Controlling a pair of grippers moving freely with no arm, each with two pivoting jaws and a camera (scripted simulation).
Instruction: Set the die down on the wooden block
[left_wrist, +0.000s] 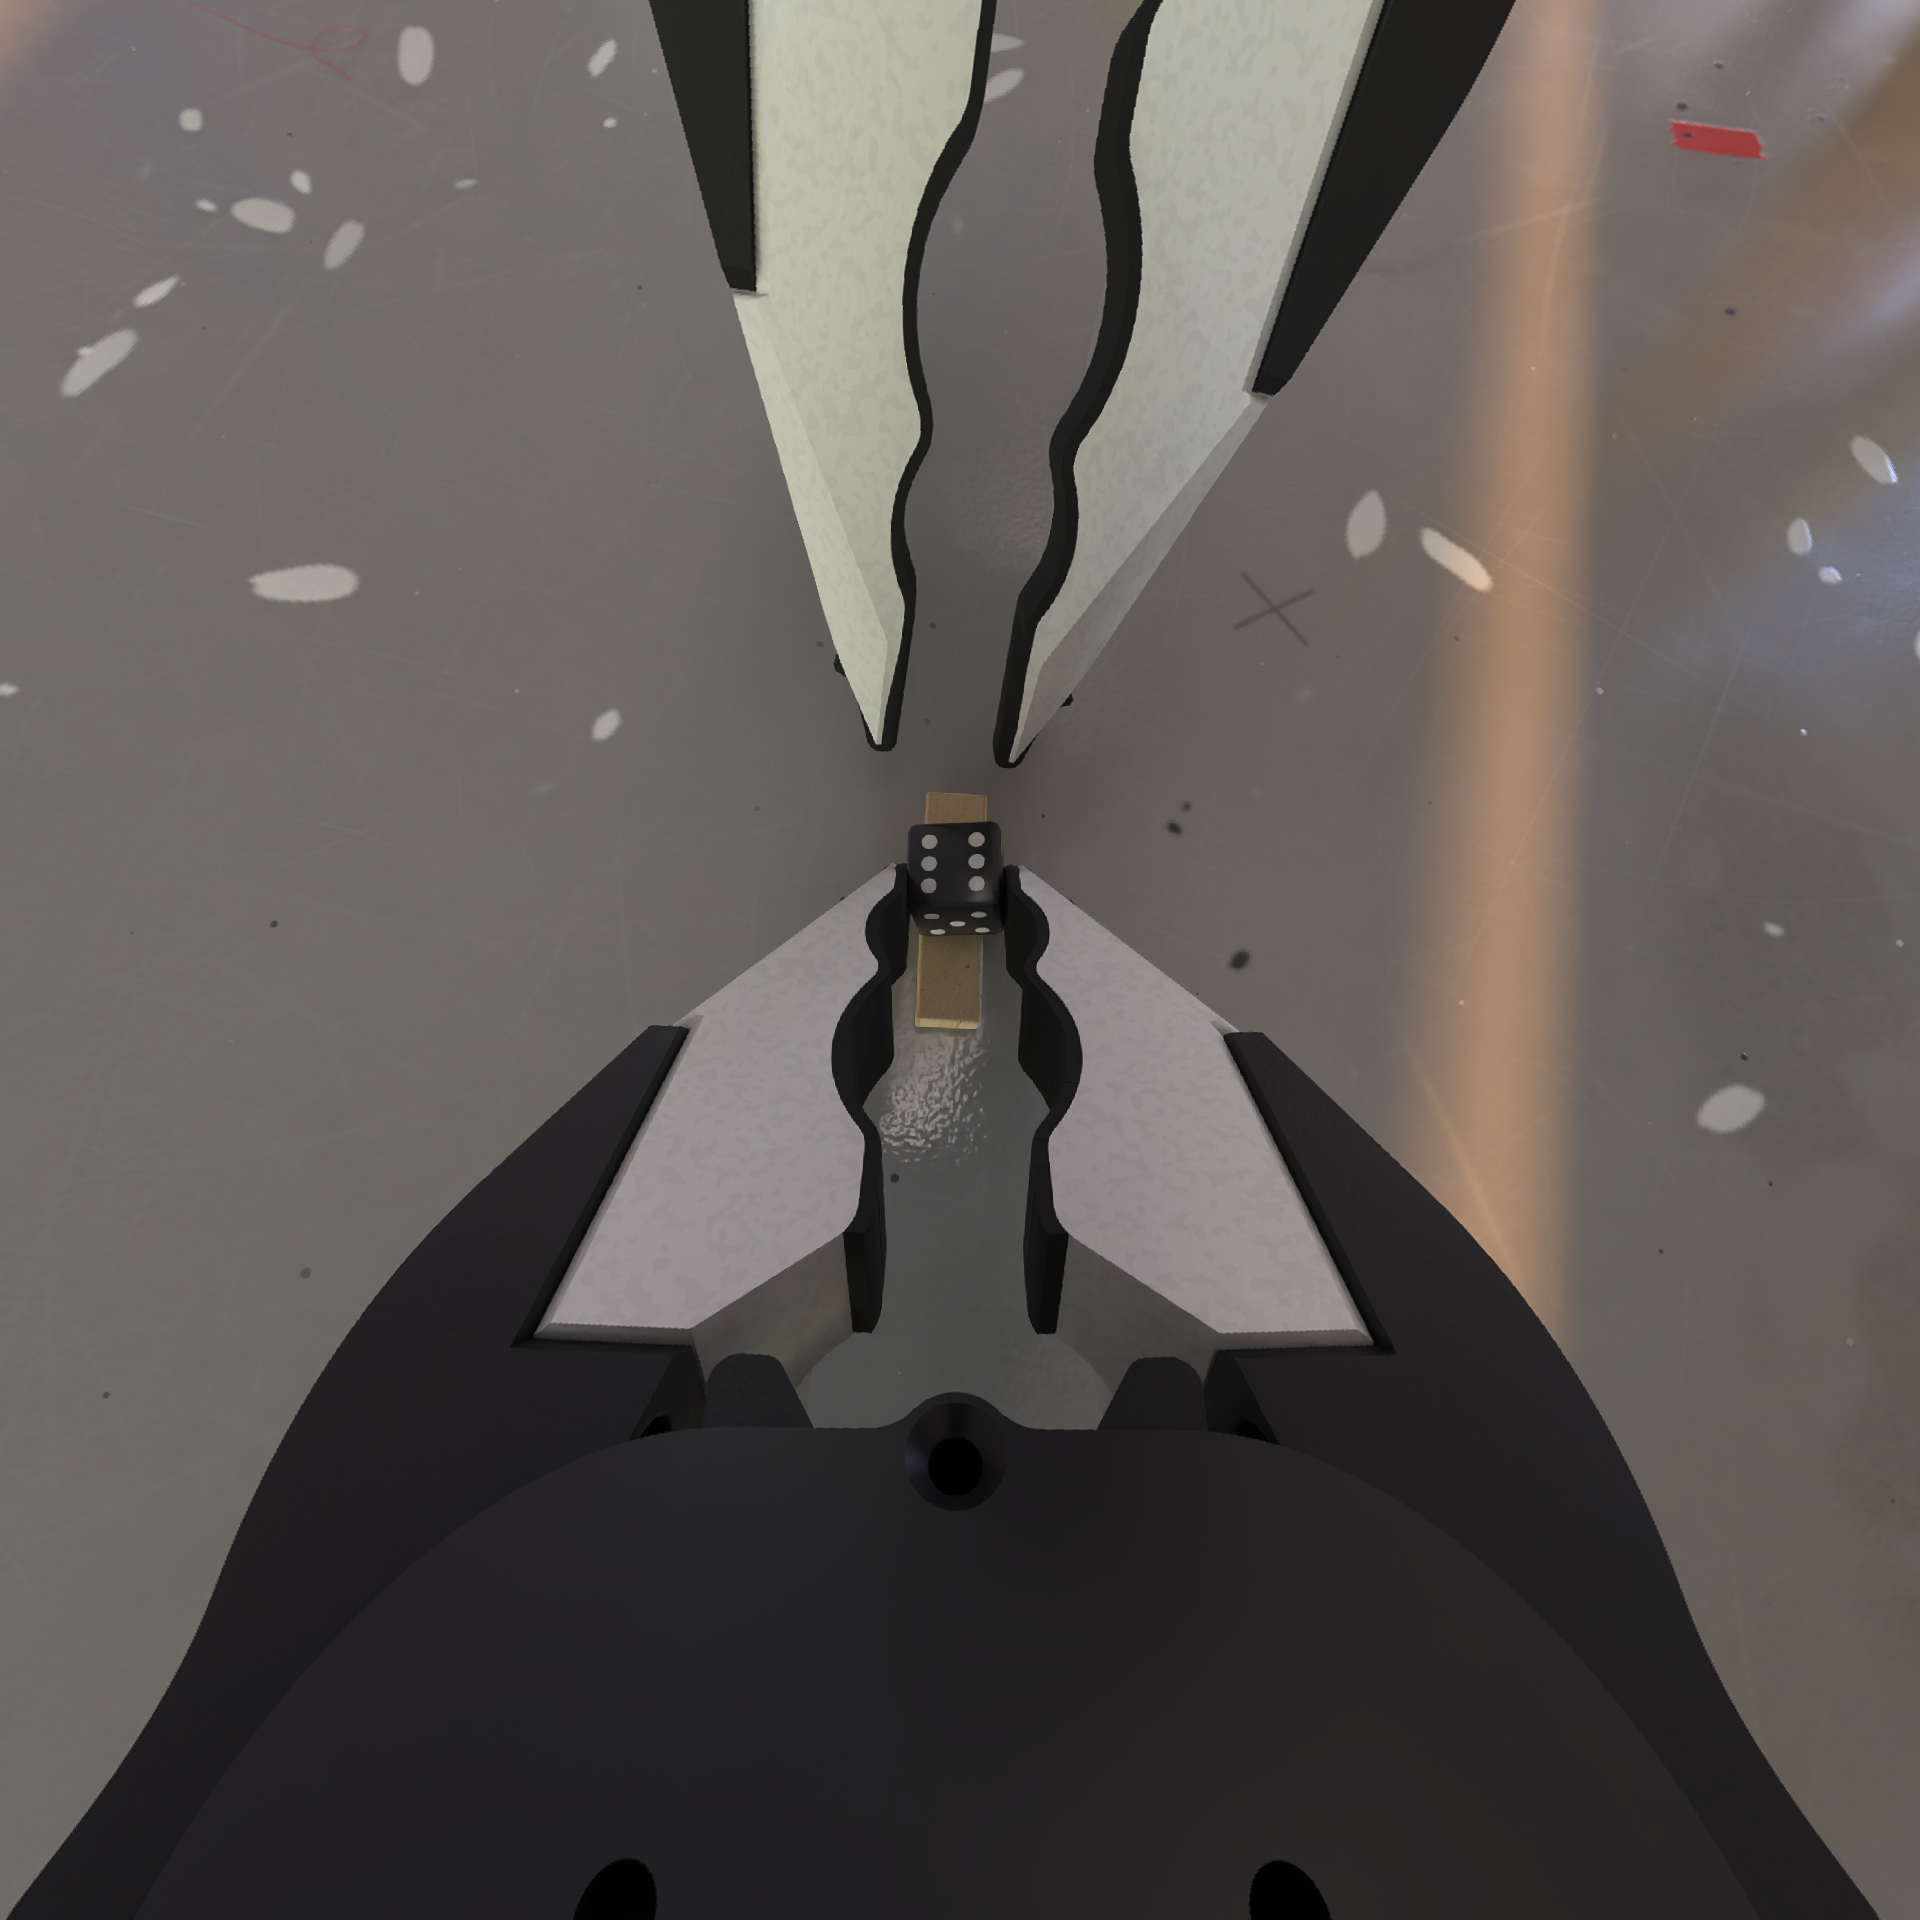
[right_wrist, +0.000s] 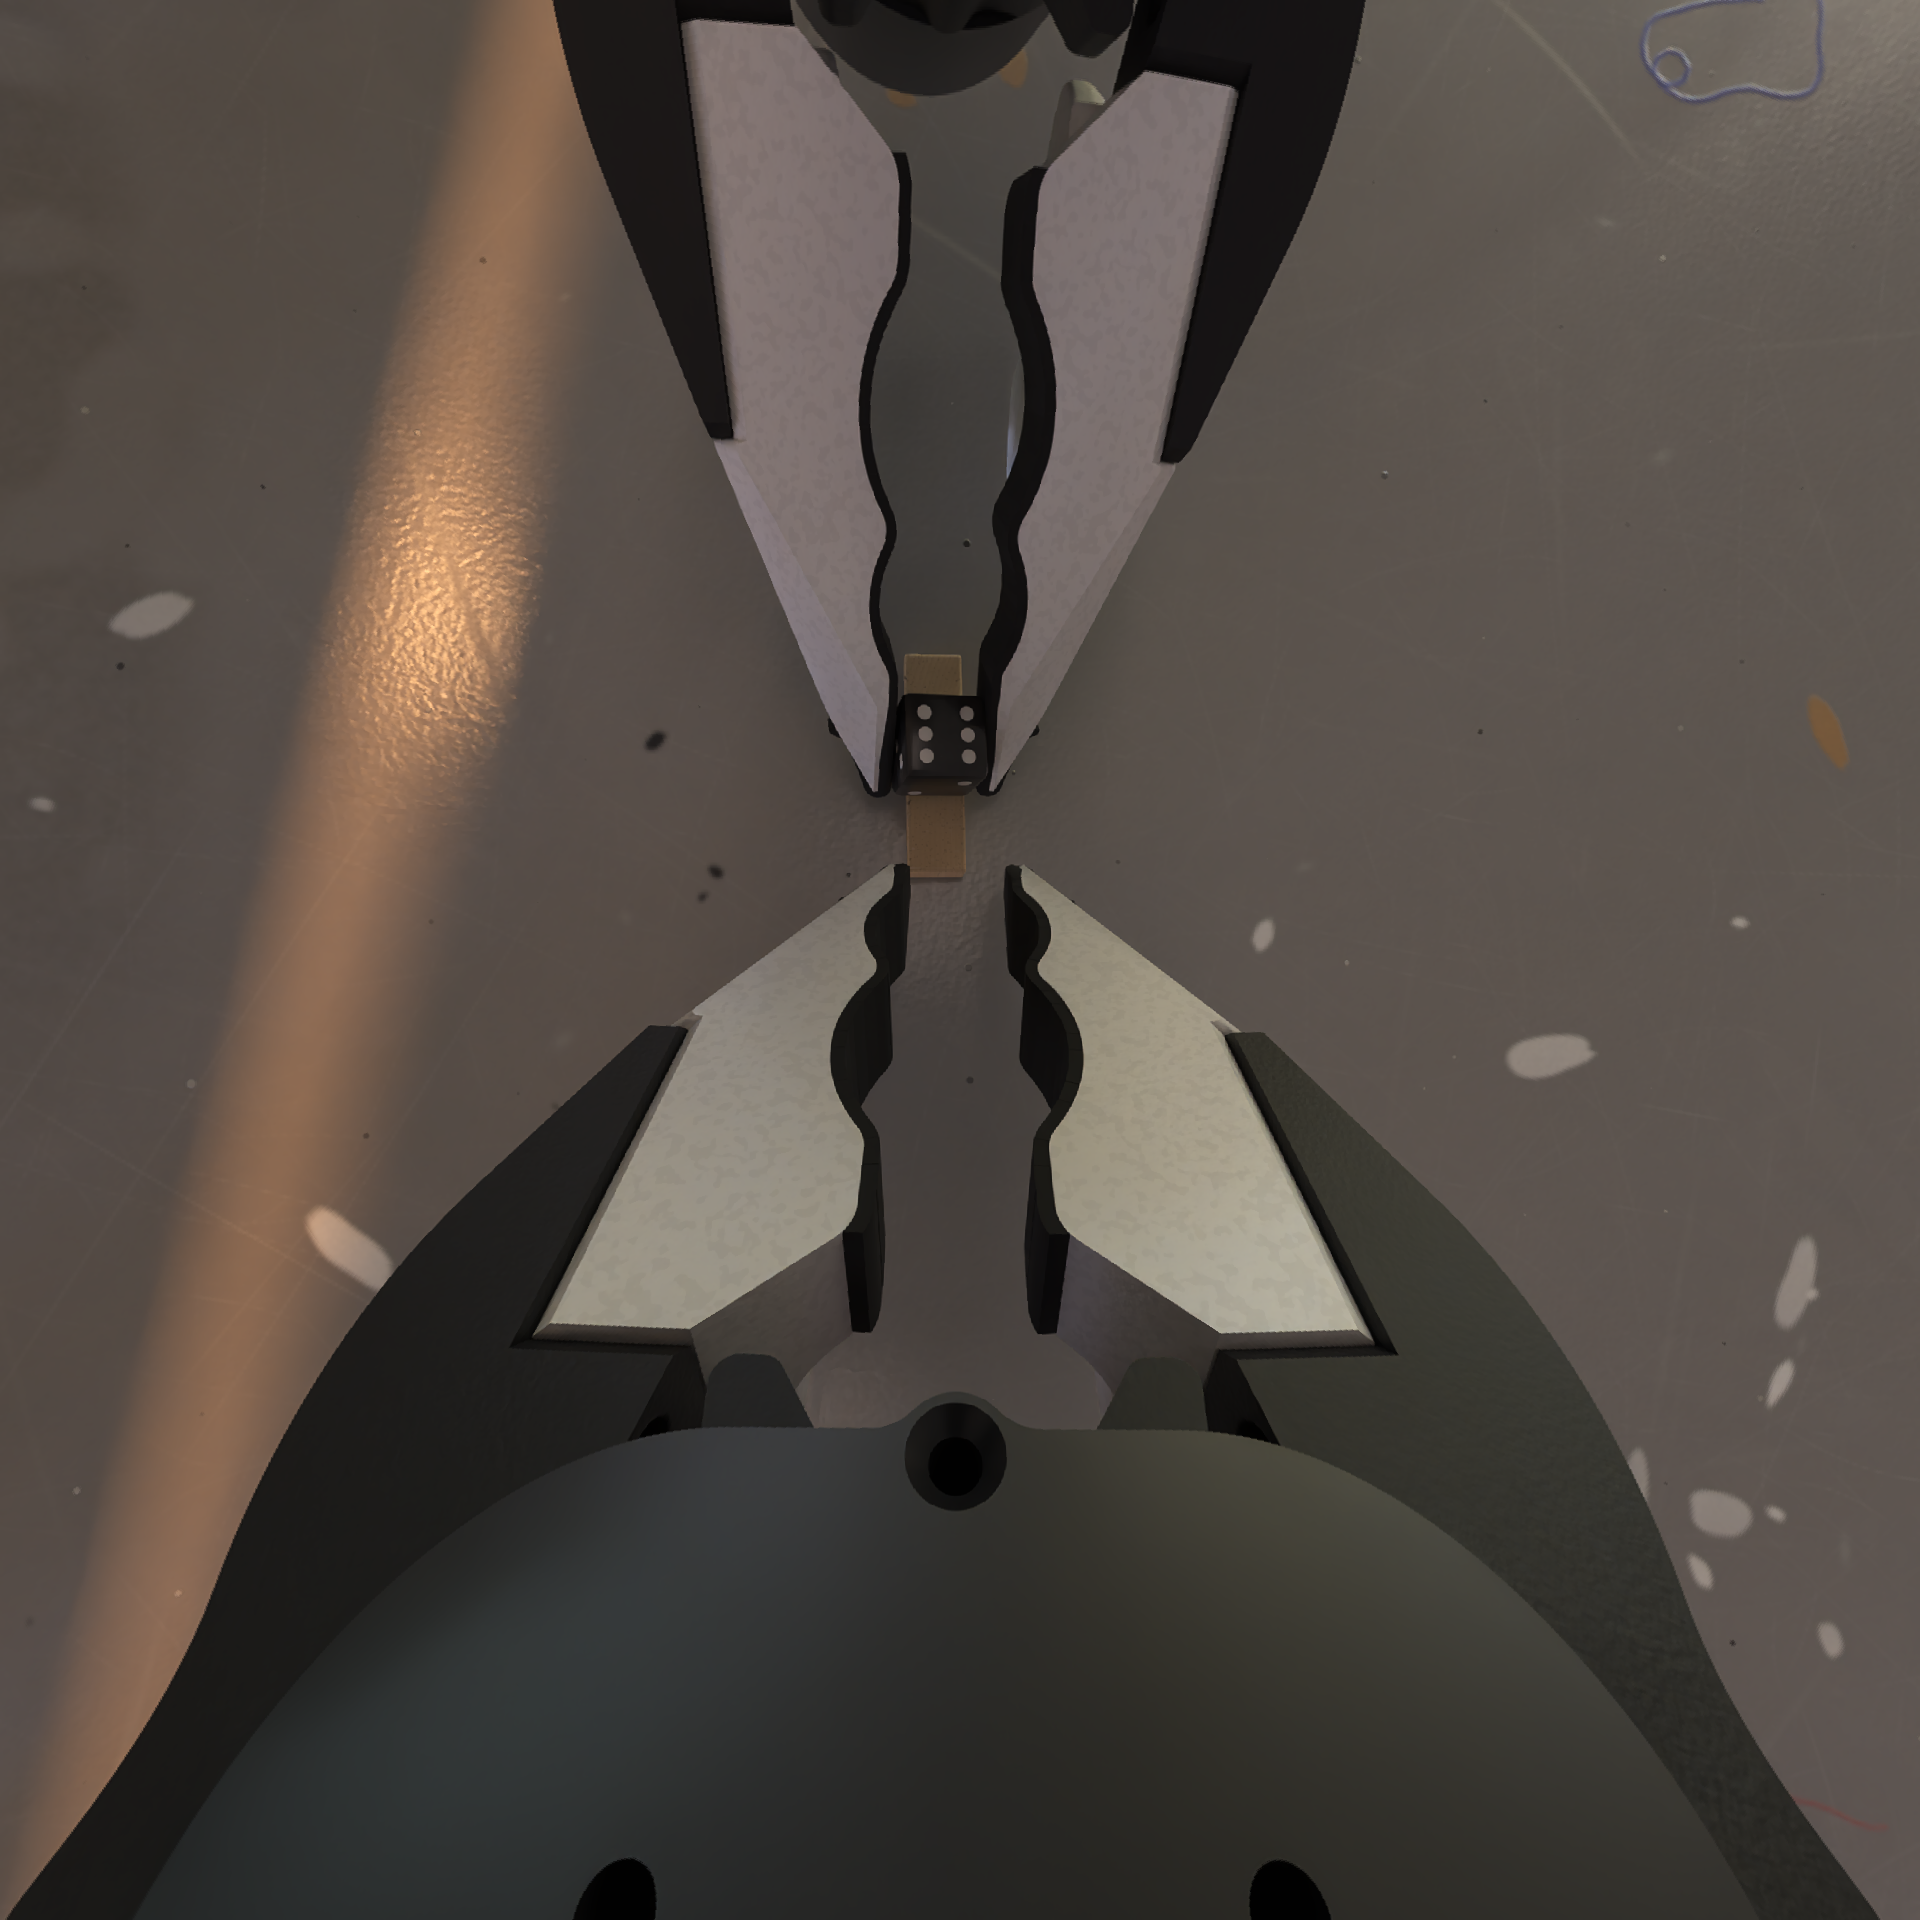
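A small black die (left_wrist: 954, 876) with white pips sits between the fingertips of my left gripper (left_wrist: 956, 883), which is shut on it. Directly under the die lies a narrow wooden block (left_wrist: 950, 987) flat on the grey table; I cannot tell whether the die touches it. My right gripper (left_wrist: 940, 753) faces it from the far side, fingertips just past the block's far end. In the right wrist view the right gripper (right_wrist: 956, 883) is open and empty, its tips at the near end of the block (right_wrist: 935, 842), and the left gripper (right_wrist: 938, 784) holds the die (right_wrist: 940, 750).
The grey table (left_wrist: 416, 831) is speckled with white paint flecks. A red tape scrap (left_wrist: 1716, 140) lies far right, a pencilled cross (left_wrist: 1273, 611) right of the grippers, and a blue scribble (right_wrist: 1730, 52) in the right wrist view's top corner.
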